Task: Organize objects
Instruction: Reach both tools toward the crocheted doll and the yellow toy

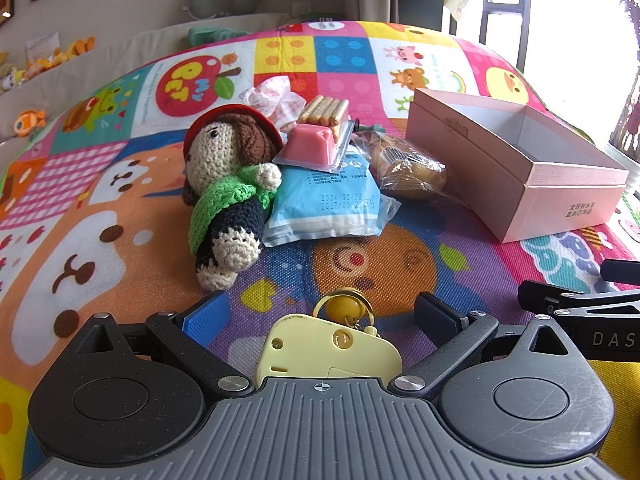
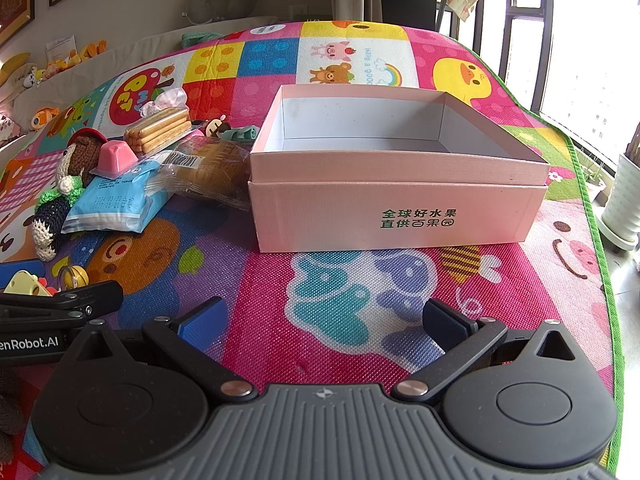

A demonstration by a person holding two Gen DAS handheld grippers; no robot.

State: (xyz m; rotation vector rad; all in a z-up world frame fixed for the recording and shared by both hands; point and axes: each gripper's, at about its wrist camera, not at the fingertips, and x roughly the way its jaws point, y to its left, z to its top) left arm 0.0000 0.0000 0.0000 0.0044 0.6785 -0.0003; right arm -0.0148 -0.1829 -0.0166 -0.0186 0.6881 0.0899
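1. Bright cartoon play mat (image 2: 360, 304) carries everything; the open pink cardboard box (image 2: 396, 208) stands empty right of the clutter.
2. We find the left gripper (image 1: 320, 316) with jaws spread wide around the pale yellow plastic keyring toy (image 1: 328, 352), not pressing it; the right gripper (image 2: 320, 316) is likewise spread, empty.
3. We advise closing squarely on the toy's body.

Both wrist cameras look low and forward-down over the mat; the pink box (image 1: 516, 164) (image 2: 396, 184) appears in both, right of the left view, centred and nearer in the right.

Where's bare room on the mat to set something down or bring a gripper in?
Bare mat lies in front of the open pink cardboard box, up to the open right gripper, and the box is empty. Crowded: the heap left of it, from the crocheted doll over the blue packet to the wrapped bread.
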